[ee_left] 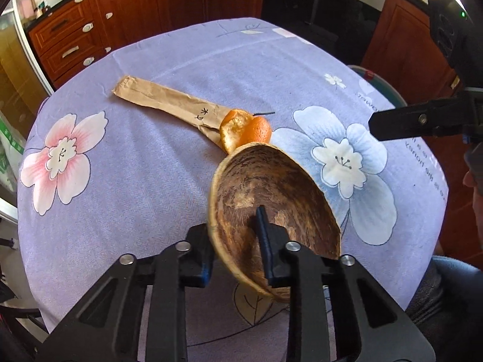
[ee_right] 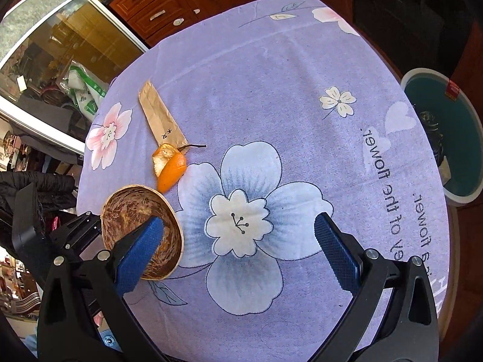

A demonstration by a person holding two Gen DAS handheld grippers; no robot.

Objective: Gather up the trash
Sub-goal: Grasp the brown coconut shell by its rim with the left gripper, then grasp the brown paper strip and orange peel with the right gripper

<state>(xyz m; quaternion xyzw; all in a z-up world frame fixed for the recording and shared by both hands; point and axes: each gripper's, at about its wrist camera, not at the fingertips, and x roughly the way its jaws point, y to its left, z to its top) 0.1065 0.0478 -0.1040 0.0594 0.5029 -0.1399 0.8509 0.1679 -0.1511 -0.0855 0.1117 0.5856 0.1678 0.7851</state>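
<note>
A brown, bowl-shaped husk shell is tilted just above the purple floral tablecloth. My left gripper is shut on its near rim, one finger inside the bowl and one outside. Just beyond it lie a curled orange peel, a long brown paper sleeve and a thin black stick. My right gripper stands open and holds nothing, over the large blue flower print to the right of the shell; one of its fingers shows at the right edge of the left wrist view.
A round bin with a teal liner and some dark rubbish inside stands on the floor off the table's right side. Wooden cabinets line the far wall. Bags and clutter lie by a glass door at left.
</note>
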